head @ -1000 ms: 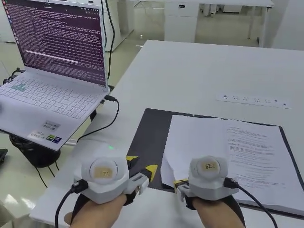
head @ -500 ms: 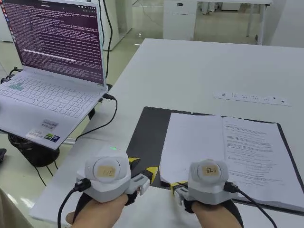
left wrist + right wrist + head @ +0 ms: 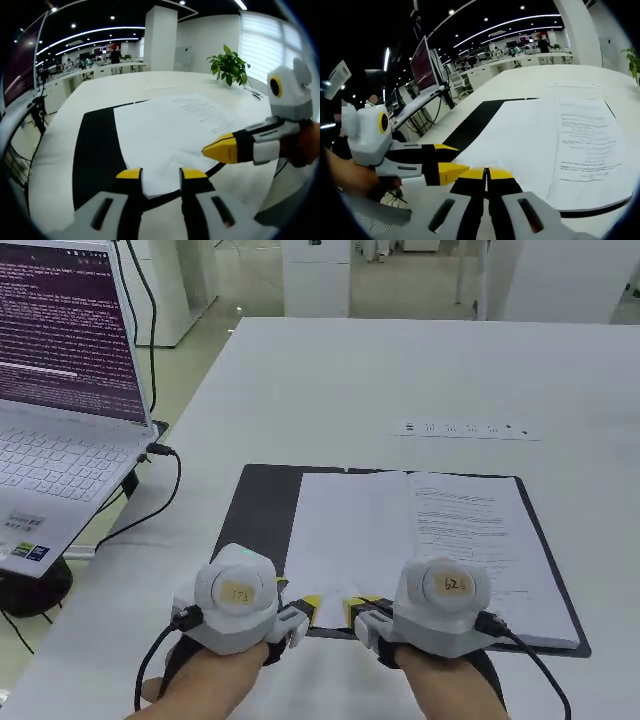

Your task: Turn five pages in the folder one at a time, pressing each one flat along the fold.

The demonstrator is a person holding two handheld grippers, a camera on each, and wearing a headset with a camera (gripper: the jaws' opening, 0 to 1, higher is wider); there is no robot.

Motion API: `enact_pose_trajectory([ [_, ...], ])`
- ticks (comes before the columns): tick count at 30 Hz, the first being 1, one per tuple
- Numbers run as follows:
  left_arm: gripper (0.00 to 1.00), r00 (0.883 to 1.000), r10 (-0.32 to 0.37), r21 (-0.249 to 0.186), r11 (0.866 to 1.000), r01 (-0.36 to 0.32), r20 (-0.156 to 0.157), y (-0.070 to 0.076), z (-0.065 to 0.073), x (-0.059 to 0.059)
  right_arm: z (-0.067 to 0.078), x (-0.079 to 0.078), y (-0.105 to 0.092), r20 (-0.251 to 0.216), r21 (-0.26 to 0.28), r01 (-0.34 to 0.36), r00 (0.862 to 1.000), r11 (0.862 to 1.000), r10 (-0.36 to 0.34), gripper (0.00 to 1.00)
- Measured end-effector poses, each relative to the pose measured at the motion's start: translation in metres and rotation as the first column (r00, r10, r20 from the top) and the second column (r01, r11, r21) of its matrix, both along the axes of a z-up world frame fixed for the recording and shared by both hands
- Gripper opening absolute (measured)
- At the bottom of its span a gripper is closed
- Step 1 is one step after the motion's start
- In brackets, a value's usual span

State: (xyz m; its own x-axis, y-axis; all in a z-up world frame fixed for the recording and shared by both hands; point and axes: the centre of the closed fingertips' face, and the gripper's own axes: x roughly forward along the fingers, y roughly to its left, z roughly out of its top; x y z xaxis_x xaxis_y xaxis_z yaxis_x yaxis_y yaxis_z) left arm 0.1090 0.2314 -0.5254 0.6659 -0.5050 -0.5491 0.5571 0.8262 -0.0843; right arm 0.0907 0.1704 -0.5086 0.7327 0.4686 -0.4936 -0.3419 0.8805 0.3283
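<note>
The folder lies open on the white table, black inside cover at left. A blank white page lies left of the fold and a printed page right of it. Both grippers sit at the folder's near edge, tips almost touching. My left gripper stands open over the blank page's lower corner, with nothing between its jaws. My right gripper is shut at the blank page's near edge; I see nothing held in it. Its yellow tip enters the left gripper view from the right.
An open laptop on a stand sits off the table's left edge, its cable trailing beside the table. A white power strip lies beyond the folder. The table's near edge is just behind my hands.
The head camera has swung right, so the laptop slid left in the picture. Both grippers have shifted slightly right along the folder's near edge and drawn closer together.
</note>
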Motion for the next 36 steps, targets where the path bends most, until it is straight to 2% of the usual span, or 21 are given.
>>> enact_pose_trajectory([
  [6,0.28,0.999,0.021,0.052,0.998,-0.019,-0.043,-0.003,-0.025,-0.001,0.001,0.016,-0.032,0.041,0.021,0.056,0.998,0.998,-0.057,0.0],
  [10,0.28,0.998,0.037,0.072,0.997,-0.034,-0.045,0.0,-0.032,-0.006,-0.002,0.025,-0.049,0.064,0.025,0.073,0.995,0.997,-0.074,0.0],
  [12,0.28,0.999,0.035,0.076,0.997,-0.034,-0.022,0.0,-0.031,-0.007,-0.001,0.03,-0.055,0.074,0.046,0.084,0.993,0.995,-0.088,0.0],
  [17,0.28,0.998,0.055,0.062,0.997,-0.055,-0.001,0.002,-0.031,-0.006,0.002,0.042,-0.063,0.106,0.078,0.102,0.988,0.992,-0.11,0.0],
  [19,0.28,0.997,0.076,0.049,0.996,-0.076,0.008,0.003,-0.031,-0.005,-0.001,0.05,-0.067,0.104,0.08,0.113,0.987,0.99,-0.121,0.0],
  [22,0.27,0.996,0.085,0.044,0.995,-0.085,0.014,0.003,-0.031,-0.005,-0.011,0.061,-0.074,0.095,0.05,0.12,0.988,0.992,-0.124,0.0],
  [26,0.27,0.996,0.091,0.036,0.995,-0.091,0.021,0.004,-0.03,-0.006,-0.016,0.072,-0.077,0.084,0.053,0.122,0.988,0.991,-0.126,0.0],
  [32,0.27,0.994,0.101,0.019,0.995,-0.102,0.029,0.004,-0.031,-0.006,-0.031,0.089,-0.083,0.043,0.069,0.141,0.989,0.988,-0.144,0.0],
  [36,0.27,0.994,0.104,0.017,0.994,-0.104,0.032,0.004,-0.031,-0.005,-0.034,0.097,-0.084,0.022,0.095,0.153,0.988,0.984,-0.156,0.0],
])
